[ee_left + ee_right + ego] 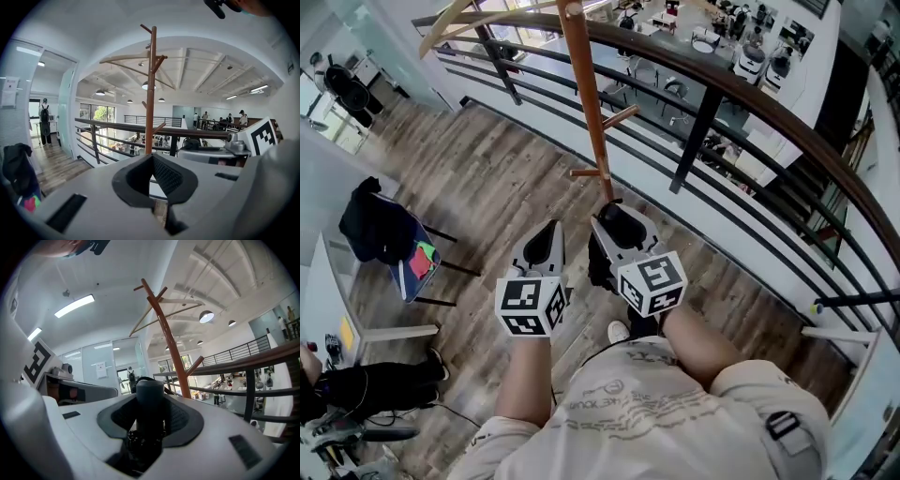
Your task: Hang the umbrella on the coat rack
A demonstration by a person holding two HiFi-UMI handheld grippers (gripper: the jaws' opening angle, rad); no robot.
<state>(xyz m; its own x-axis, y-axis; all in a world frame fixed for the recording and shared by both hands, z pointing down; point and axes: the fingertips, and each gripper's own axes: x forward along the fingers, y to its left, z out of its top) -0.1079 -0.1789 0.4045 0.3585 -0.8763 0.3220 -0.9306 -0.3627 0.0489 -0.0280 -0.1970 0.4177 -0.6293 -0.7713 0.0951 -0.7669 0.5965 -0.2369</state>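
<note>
The right gripper clamps the folded dark umbrella by its handle, just short of the coat rack. The left gripper is closed and empty. The umbrella likely handles light, with a soft canopy; the rigid handle grips best.

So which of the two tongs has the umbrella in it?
The right tongs: they are closed on the black umbrella. The left tongs are shut on nothing, with only the coat rack showing beyond them.
</note>
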